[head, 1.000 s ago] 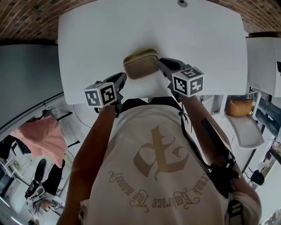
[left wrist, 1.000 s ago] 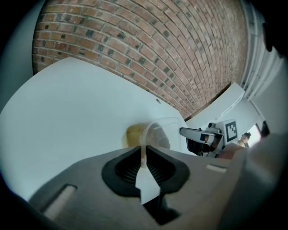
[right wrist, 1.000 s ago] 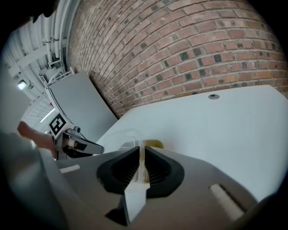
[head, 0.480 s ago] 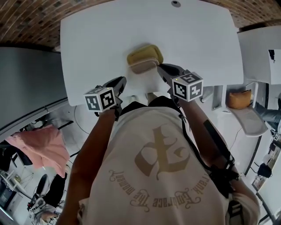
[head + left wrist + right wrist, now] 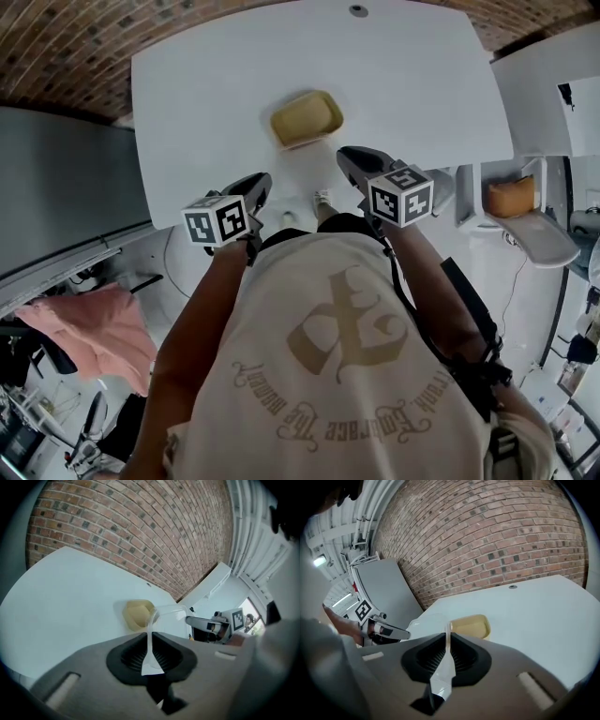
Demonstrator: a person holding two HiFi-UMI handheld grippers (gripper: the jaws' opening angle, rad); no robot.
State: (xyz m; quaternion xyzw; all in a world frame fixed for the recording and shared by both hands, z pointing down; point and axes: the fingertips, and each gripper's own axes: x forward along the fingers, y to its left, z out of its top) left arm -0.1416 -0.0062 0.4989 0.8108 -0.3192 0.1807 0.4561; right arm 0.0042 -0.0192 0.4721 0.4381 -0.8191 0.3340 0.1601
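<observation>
Here, both claws are closed on one thing, a clear plastic lid (image 5: 168, 615), thin and see-through. The left claw (image 5: 151, 639) pinches its rim at one side, jaws nearly together with only the thickness of the sheet between them. The right claw (image 5: 446, 644) pinches the opposite rim in the same way. The lid hangs between the two claws over the near part of the white table (image 5: 206, 84), on the person's side of a shallow yellow tub (image 5: 305, 118). The tub stands open on the table, apart from the lid. The lid looks very light, bendy and slick, so it would likely bow or slip if held at one corner only. The stiffer rim, at two opposite sides, seems the best place to hold it.
</observation>
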